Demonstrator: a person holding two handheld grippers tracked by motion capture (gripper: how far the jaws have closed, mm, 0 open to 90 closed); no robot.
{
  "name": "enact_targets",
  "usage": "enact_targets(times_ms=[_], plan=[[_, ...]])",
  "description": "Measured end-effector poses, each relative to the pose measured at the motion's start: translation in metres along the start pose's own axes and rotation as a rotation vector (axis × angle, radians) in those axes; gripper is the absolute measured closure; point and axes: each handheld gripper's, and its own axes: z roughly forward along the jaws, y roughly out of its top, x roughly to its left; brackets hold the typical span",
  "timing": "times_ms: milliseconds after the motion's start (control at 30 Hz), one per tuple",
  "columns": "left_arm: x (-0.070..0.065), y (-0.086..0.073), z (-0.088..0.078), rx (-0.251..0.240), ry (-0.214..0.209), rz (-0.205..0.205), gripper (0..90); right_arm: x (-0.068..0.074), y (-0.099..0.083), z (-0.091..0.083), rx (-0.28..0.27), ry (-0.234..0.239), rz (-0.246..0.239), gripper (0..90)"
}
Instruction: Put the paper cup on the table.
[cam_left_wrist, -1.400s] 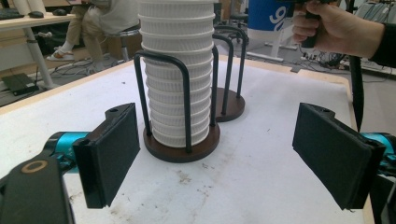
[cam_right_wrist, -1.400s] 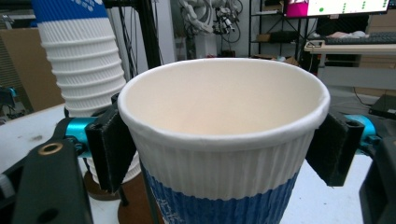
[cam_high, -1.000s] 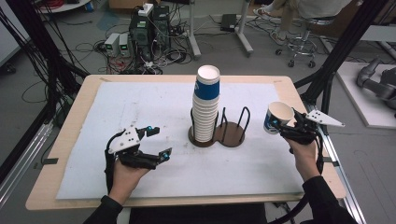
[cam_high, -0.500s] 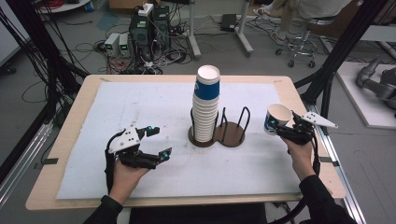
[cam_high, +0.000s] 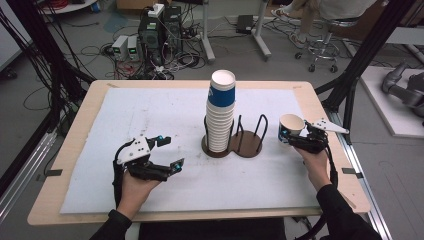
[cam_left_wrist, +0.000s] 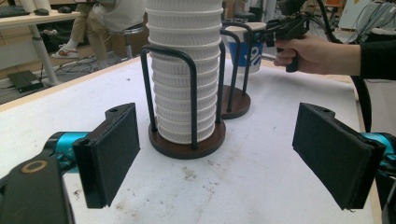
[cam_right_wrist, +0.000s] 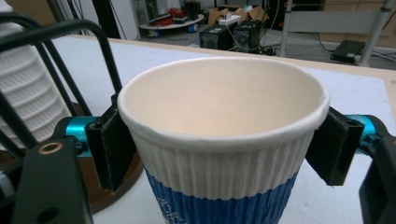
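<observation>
A tall stack of white and blue ribbed paper cups (cam_high: 220, 112) (cam_left_wrist: 184, 70) stands in the left ring of a dark two-ring wire holder (cam_high: 248, 142) at the table's middle. My right gripper (cam_high: 294, 134) (cam_right_wrist: 219, 140) is shut on a single paper cup (cam_high: 290, 126) (cam_right_wrist: 224, 154), upright and held just right of the holder's empty ring, above the table. My left gripper (cam_high: 167, 152) (cam_left_wrist: 229, 154) rests open at the front left, its jaws wide apart and facing the stack, with nothing between them.
A white mat (cam_high: 150, 115) covers the wooden table (cam_high: 65, 150). Black frame posts (cam_high: 350, 75) stand at the right and left edges. Cables, power boxes and a stool sit on the floor beyond the far edge.
The right gripper with its cup has drifted slightly left and down toward the holder's empty ring. The left gripper has not moved.
</observation>
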Motion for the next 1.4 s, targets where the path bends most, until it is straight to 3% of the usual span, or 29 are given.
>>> enact_targets(times_ms=[400, 900, 1133, 1400], plan=[[0.000, -0.001, 0.001, 0.006, -0.003, 0.001, 14.7, -0.005, -0.006, 0.010, 0.043, -0.022, -0.010, 20.8], [-0.001, 0.001, 0.007, 0.009, -0.019, 0.004, 14.7, 0.000, -0.004, 0.001, 0.119, -0.047, -0.017, 18.9], [-0.001, 0.002, 0.010, 0.011, -0.025, 0.007, 14.7, 0.000, -0.005, -0.001, 0.162, -0.030, -0.009, 17.7], [-0.001, 0.002, 0.011, 0.010, -0.031, 0.004, 14.7, 0.005, -0.006, 0.002, 0.193, -0.065, -0.034, 13.8]])
